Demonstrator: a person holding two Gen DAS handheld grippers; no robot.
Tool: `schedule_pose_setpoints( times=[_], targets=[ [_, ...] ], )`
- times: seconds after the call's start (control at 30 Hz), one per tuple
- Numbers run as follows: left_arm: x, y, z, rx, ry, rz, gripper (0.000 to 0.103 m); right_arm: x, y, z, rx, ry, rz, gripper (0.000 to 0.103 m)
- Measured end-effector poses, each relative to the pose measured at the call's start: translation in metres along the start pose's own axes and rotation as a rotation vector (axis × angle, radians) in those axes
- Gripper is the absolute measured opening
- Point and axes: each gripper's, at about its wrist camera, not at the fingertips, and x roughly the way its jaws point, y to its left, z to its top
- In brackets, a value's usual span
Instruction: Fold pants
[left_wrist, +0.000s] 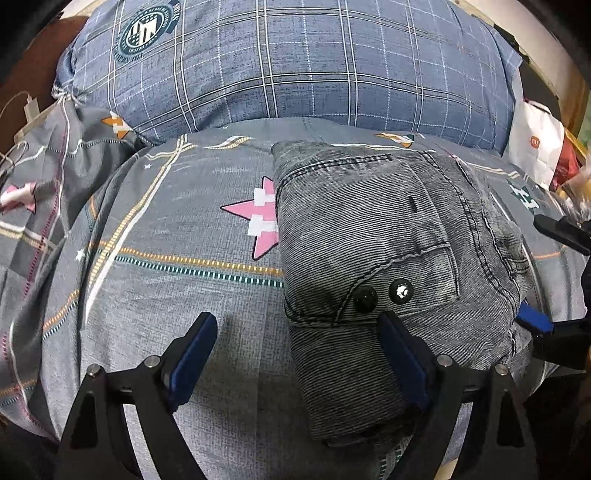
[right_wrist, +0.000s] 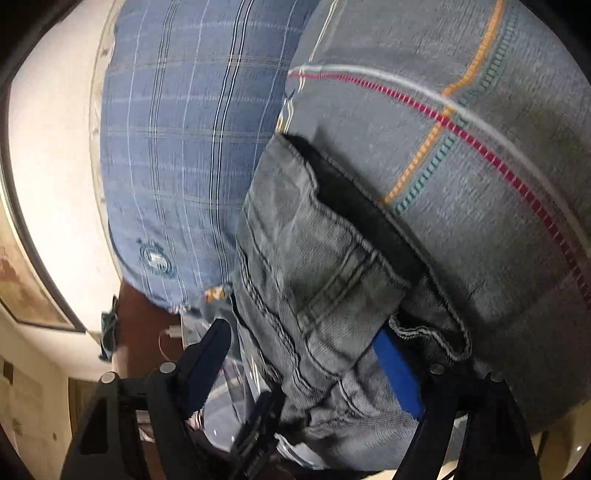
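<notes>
Grey denim pants (left_wrist: 388, 240) lie folded into a compact bundle on the patterned grey bedsheet (left_wrist: 166, 258), pocket and two dark buttons facing up. My left gripper (left_wrist: 299, 325) is open, its right finger resting on the bundle's near edge and its left finger over bare sheet. My right gripper (right_wrist: 306, 336) is open around the pants' thick edge (right_wrist: 314, 266), one blue pad (right_wrist: 399, 373) under the fabric. The right gripper's fingers (left_wrist: 535, 321) also show at the far right of the left wrist view, beside the bundle.
A blue plaid pillow (left_wrist: 295, 66) lies behind the pants. Rumpled bedding (left_wrist: 44, 177) and a white charger cable (left_wrist: 29, 107) are at the left. A white paper bag (left_wrist: 535, 140) and clutter stand at the right edge. A wall (right_wrist: 55, 147) shows in the right wrist view.
</notes>
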Motion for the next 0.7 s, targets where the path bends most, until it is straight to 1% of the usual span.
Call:
schedule_pose_setpoints(
  times=[0.1,0.13,0.17,0.2,0.23,0.3,0.37,0.47,0.5,0.53,0.63,0.67,0.7],
  targets=[
    [0.002,0.001,0.001,-0.006,-0.003,-0.007,0.090,0.004,0.005,0.004,-0.023,-0.001,-0.033,0.082],
    [0.002,0.002,0.000,-0.008,-0.002,-0.009,0.090,0.007,0.008,0.006,-0.038,0.001,-0.052,0.080],
    [0.002,0.002,0.000,-0.011,-0.001,-0.011,0.090,0.009,0.012,0.006,-0.065,-0.002,-0.093,0.064],
    [0.004,0.003,0.001,-0.012,0.000,-0.012,0.090,0.009,0.014,0.006,-0.084,-0.003,-0.123,0.031],
    [0.003,0.004,0.001,-0.012,0.001,-0.015,0.090,0.008,0.017,0.006,-0.096,-0.007,-0.141,0.023],
    [0.004,0.005,0.001,-0.012,0.002,-0.021,0.091,0.001,0.028,0.004,-0.143,-0.026,-0.155,0.011],
    [0.005,0.006,0.000,-0.016,0.002,-0.023,0.091,-0.008,0.047,-0.005,-0.216,-0.046,-0.160,0.011],
    [0.006,0.008,0.001,-0.018,0.005,-0.029,0.092,-0.025,0.077,-0.022,-0.306,-0.070,-0.132,0.009],
    [0.006,0.009,0.001,-0.020,0.008,-0.034,0.093,-0.030,0.087,-0.029,-0.330,-0.083,-0.123,0.005],
    [0.007,0.010,0.002,-0.020,0.011,-0.039,0.093,-0.038,0.093,-0.038,-0.352,-0.098,-0.118,0.004],
    [0.006,0.017,0.006,-0.038,0.032,-0.070,0.094,-0.045,0.099,-0.057,-0.366,-0.126,-0.098,0.004],
    [0.004,0.019,0.007,-0.047,0.033,-0.073,0.094,-0.047,0.094,-0.061,-0.377,-0.138,-0.116,0.004],
    [0.000,0.022,0.009,-0.057,0.021,-0.058,0.093,-0.048,0.088,-0.060,-0.375,-0.142,-0.129,0.004]
  ],
)
